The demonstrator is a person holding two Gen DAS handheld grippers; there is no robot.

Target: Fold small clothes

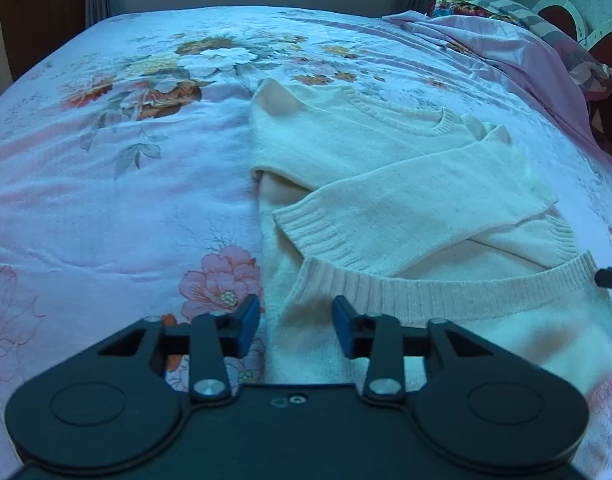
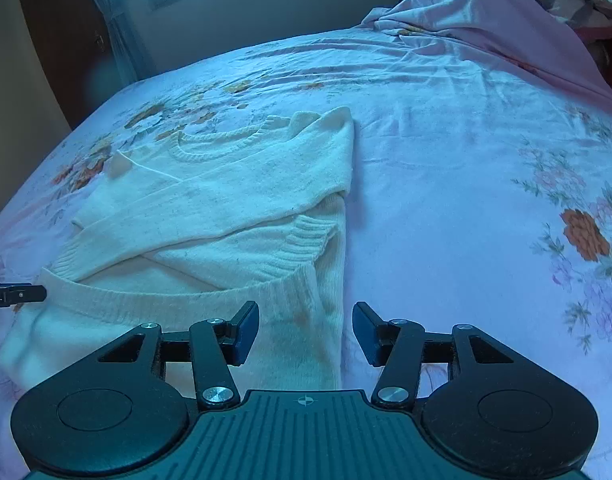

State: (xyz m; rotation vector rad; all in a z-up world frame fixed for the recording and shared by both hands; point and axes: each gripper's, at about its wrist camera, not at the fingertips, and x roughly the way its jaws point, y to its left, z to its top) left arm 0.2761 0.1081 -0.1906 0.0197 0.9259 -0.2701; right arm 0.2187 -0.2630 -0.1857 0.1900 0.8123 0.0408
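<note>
**Sleeves are in, the bottom fold is still open**

As the white sweater (image 1: pixel 385 184) lies flat on the bed (image 1: pixel 118 200), we judge that the task is about half done. Both sleeves are already folded over the chest and cross each other there, one cuff (image 1: pixel 309 228) pointing to the left side of the sweater and the other cuff (image 2: pixel 306 240) to the right side. The neck opening (image 1: pixel 401 120) is at the far end and the ribbed hem (image 1: pixel 445 288) at the near end, close to us. The hem lies a little over the lower part of the body, but it has not been brought up to the neck, so we think the last fold from bottom to top is what is left.

Our left gripper (image 1: pixel 296 330) is released: its pads stand apart, with the left bottom edge of the sweater under the gap, and nothing is pinched. Our right gripper (image 2: pixel 306 334) is also released, a bit wider, over the right bottom edge. In each view the tip of the other gripper shows at the side, near the hem.

Behind the sweater a crumpled pink blanket (image 2: pixel 485 24) and a flowered pillow (image 1: pixel 505 8) lie well apart from it. We see no other small clothes, so we cannot tell whether more are waiting.
</note>
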